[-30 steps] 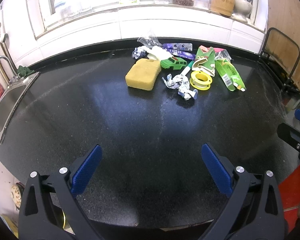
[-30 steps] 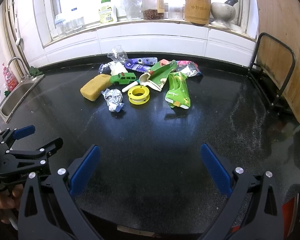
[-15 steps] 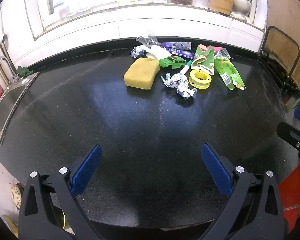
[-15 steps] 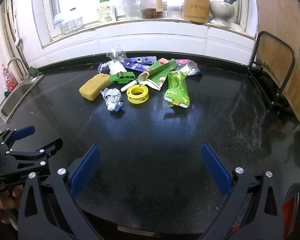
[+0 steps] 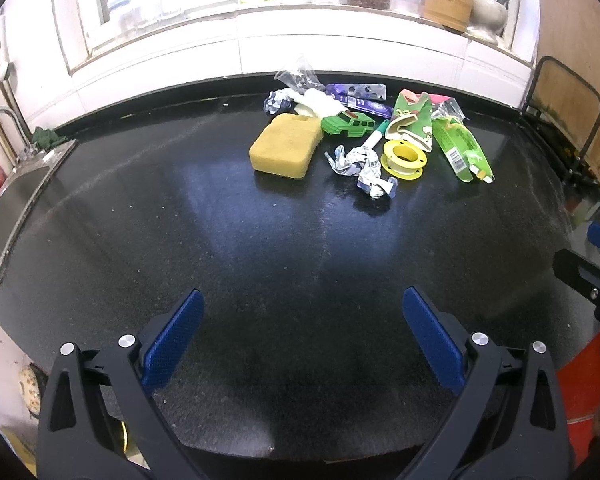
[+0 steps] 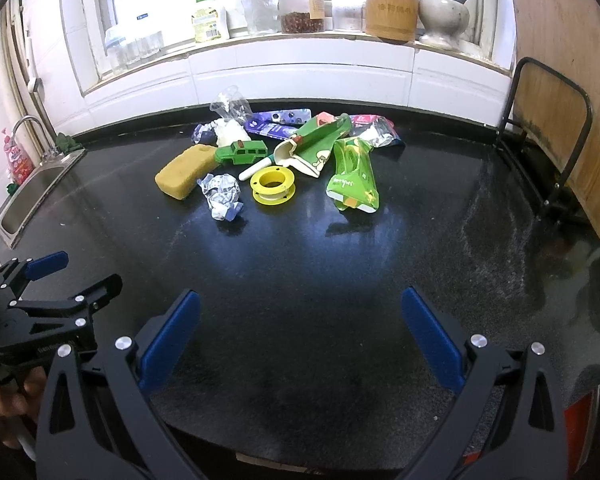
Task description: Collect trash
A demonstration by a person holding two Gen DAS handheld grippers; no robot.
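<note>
Crumpled silver foil wrapper [image 5: 362,166] and green snack packets [image 6: 353,174] litter black countertop [image 5: 260,248]; left gripper [image 5: 300,332] and right gripper [image 6: 300,332] hover wide apart, empty.

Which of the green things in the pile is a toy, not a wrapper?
The green toy car, lying between the yellow sponge and the torn green carton. It is moulded, with windows; the carton and the green pouch are printed packaging.

Sink [image 5: 8,208] cut by left edge; white wad [image 6: 230,130] half hidden behind toy car [image 6: 242,153].
</note>
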